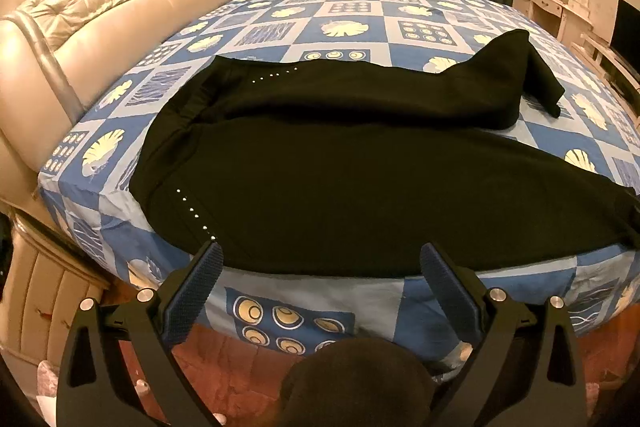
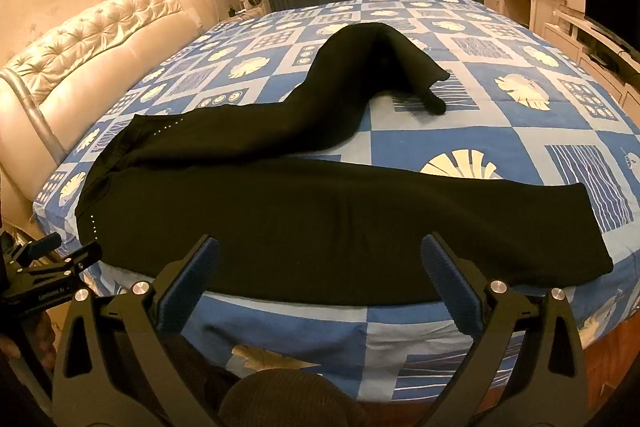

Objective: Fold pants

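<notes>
The black pants lie spread out on the bed, close to its near edge, and no fold has been made yet. The waist is over at about nine o'clock, near the padded headboard. One leg lies flat along the near edge and runs out toward three o'clock. The other leg goes off toward one o'clock, and its end is bent back and bunched up. The left gripper has its jaws wide apart with nothing in them, just over the near edge of the pants. The right gripper is the same, wide apart and holding nothing. I think the bunched leg must be straightened first, then all the folding is left.
</notes>
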`<action>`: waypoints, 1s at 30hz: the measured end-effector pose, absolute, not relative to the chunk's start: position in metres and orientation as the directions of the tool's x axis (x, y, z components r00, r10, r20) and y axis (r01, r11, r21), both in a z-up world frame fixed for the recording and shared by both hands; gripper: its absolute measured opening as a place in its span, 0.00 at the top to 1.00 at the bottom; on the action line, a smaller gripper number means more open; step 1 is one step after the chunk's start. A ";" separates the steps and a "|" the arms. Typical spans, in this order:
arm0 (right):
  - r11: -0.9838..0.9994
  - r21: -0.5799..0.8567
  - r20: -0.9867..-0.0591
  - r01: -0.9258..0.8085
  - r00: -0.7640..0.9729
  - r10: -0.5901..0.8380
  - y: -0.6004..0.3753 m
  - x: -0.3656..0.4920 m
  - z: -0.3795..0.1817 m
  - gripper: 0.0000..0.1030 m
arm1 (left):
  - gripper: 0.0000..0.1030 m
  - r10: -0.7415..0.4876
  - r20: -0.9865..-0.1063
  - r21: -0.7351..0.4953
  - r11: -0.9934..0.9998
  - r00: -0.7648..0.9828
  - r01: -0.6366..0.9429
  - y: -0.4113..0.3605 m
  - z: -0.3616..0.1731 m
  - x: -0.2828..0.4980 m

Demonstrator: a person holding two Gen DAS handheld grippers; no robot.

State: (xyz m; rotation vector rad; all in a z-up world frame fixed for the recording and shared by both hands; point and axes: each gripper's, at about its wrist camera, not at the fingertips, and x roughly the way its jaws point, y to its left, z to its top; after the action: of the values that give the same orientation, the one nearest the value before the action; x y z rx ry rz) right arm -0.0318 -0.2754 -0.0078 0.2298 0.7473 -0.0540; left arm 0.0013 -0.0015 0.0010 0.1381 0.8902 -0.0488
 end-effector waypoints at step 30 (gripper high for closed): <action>0.973 0.191 -0.685 0.131 0.728 0.037 -0.271 -0.032 -0.012 0.02 | 0.04 0.015 -0.777 0.101 0.990 0.629 0.102 -0.004 0.002 0.001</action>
State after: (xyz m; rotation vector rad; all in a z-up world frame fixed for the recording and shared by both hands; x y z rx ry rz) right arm -0.0322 -0.2713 -0.0123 0.2339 0.7561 -0.0520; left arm 0.0015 -0.0039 0.0015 0.1405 0.8895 -0.0504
